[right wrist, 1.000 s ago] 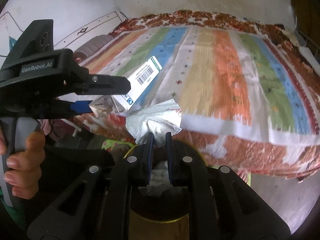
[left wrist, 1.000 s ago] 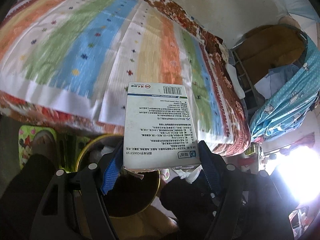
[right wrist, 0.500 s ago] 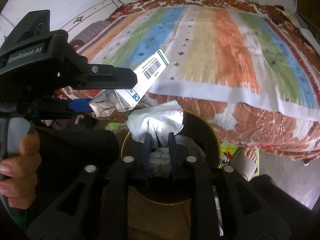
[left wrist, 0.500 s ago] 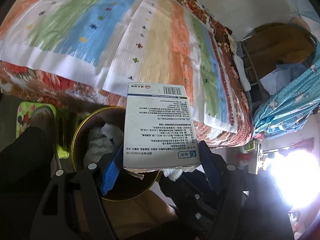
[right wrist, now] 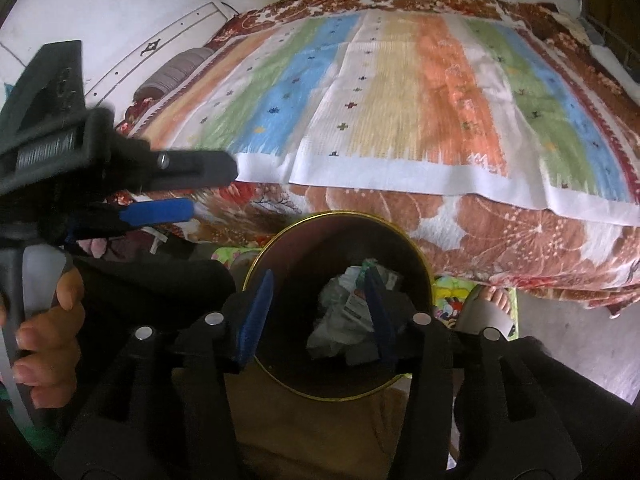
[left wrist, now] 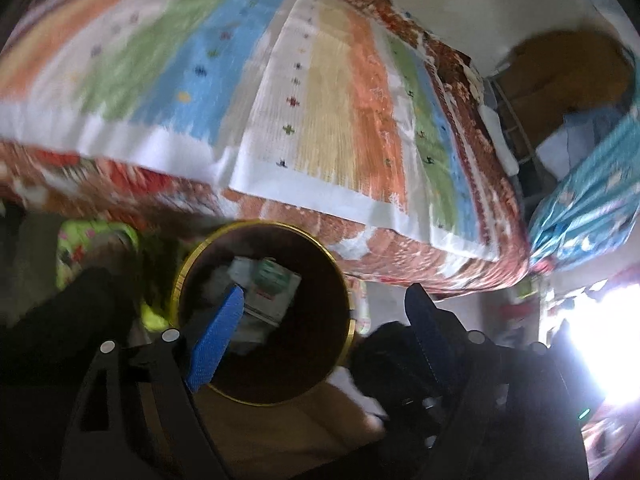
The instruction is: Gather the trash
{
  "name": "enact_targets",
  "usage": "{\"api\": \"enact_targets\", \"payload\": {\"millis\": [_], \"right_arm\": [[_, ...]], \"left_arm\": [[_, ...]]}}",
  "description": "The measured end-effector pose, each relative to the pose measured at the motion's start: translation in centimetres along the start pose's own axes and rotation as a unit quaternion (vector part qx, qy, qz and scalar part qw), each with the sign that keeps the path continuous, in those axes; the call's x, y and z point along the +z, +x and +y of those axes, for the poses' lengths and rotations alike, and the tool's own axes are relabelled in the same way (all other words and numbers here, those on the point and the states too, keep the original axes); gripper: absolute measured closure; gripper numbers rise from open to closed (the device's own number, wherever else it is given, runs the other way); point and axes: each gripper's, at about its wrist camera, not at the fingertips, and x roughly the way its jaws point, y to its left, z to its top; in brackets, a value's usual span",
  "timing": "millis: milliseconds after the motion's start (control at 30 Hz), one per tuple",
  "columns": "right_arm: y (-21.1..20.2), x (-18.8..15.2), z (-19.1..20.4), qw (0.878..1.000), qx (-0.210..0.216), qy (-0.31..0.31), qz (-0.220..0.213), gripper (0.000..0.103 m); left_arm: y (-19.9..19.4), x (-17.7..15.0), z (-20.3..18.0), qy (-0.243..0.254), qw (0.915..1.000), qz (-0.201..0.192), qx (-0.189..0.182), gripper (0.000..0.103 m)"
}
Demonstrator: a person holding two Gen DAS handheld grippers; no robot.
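Jaws of both grippers — left gripper [left wrist: 324,308], right gripper [right wrist: 320,312] — just opened, empty above the bin [right wrist: 416,252].

- Bin [right wrist: 416,256]: dark, matt inner wall, with a glossy gold rim that looks like metal.
- Box [left wrist: 270,292] in the bin: smooth printed card, white and green.
- Tissue [right wrist: 332,328] in the bin: soft, crumpled paper, matt white.
- Left gripper [left wrist: 324,312] and right gripper [right wrist: 318,310]: matt black plastic, shiny metal screws, jaws faced with blue ribbed pads [left wrist: 218,334] that look rubbery.
- Bedspread [right wrist: 400,100]: woven striped cloth, matt and slightly rough.
- Quilt [right wrist: 500,236] beneath: softer floral printed cloth.
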Motion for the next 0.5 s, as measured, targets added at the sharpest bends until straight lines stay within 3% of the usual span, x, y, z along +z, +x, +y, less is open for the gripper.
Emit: {"api": "enact_targets", "payload": {"millis": [167,333,400,500], "right_arm": [[-2.3,-1.3,-0.2,1.000,-0.010,-0.014,-0.024,0.046],[-4.6,-2.9,-0.5,0.999,-0.014,-0.021,-0.045,0.036],[-5.2,-3.4,-0.4,0.998,-0.007,-0.023,-0.051,0.023],[-6.0,-4.1,0.0,0.997,-0.009,-0.035,-0.064,0.011]], "left_arm": [[-2.3,-2.6,-1.3,0.085,0.9944,-0.047,0.042,0.014],[-4.0,-4.8,-1.4,0.128,0.9873,-0.078,0.052,0.006],[-4.4,-5.6,-1.4,0.141,0.9845,-0.085,0.061,0.006],[-5.0,-6.7,-1.3,0.152,0.9816,-0.093,0.069,0.006]]}}
